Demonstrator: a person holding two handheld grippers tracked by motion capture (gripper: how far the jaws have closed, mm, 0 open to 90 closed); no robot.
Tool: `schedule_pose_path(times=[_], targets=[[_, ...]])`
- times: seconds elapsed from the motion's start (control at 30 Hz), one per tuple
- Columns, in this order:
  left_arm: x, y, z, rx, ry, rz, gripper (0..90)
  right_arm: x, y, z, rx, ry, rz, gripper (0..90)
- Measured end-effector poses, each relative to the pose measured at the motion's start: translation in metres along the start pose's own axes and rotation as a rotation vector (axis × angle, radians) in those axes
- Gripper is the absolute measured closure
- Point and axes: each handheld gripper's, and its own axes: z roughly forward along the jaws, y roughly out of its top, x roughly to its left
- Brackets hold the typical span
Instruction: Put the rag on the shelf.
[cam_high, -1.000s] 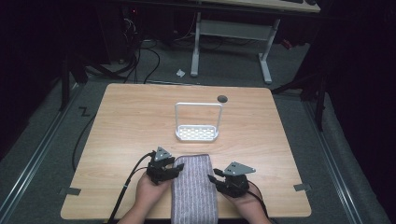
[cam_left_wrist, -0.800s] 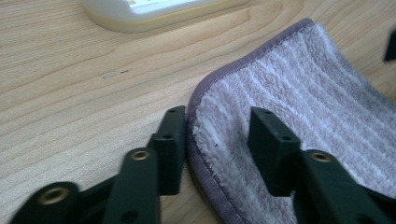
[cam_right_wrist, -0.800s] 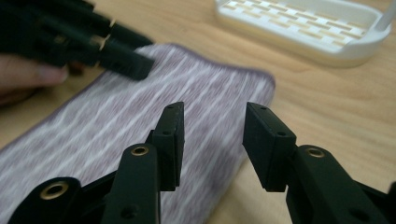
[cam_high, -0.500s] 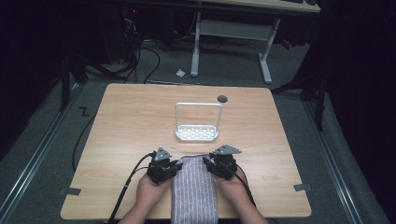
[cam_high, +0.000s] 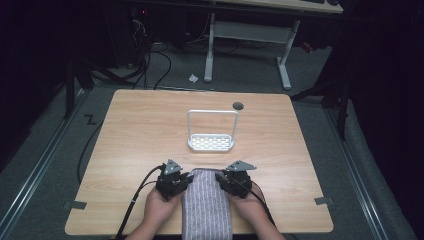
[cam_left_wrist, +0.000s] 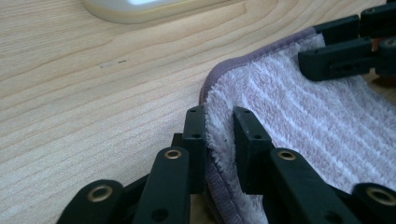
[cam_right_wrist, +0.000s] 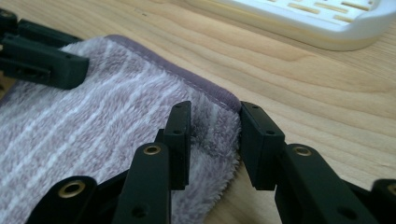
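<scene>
The striped purple towel (cam_high: 206, 210) lies at the near edge of the desk (cam_high: 130, 130), folded into a long strip that runs toward you and hangs off the front. It looks soft, light and floppy: it will sag and drape rather than hold shape, and the pile should give good grip. The far corners are the places to take it, and you are on both. Your left claw (cam_left_wrist: 219, 135) has its jaws nearly closed on the raised left corner, terry pinched between them. Your right claw (cam_right_wrist: 212, 140) straddles the right corner with jaws partly open, cloth between them but not yet clamped. Just beyond the towel stands a white perforated tray (cam_high: 211, 142) with a tall wire handle (cam_high: 212, 122), right in the path if you carry the towel forward. A small dark disc (cam_high: 238, 105) sits farther back.
</scene>
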Motion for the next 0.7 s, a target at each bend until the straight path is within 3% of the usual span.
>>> schedule_pose_path(times=[0.17,0.2,0.27,0.7], targets=[[0.0012,-0.0005,-0.0005,0.003,-0.026,-0.003,75.9,0.0024,-0.0007,-0.0003,-0.001,-0.008,-0.003,70.7],[0.0012,-0.0006,-0.0005,0.004,-0.028,-0.001,76.0,0.0015,-0.0007,-0.0002,-0.003,-0.014,0.003,78.0],[-0.0006,-0.0007,-0.0004,0.005,-0.024,0.009,76.0,-0.0011,-0.0002,0.0,-0.001,0.003,0.026,81.7],[-0.0017,-0.0007,-0.0003,0.005,-0.018,0.018,79.3,0.0033,-0.0001,-0.0001,-0.006,-0.019,-0.021,84.8]])
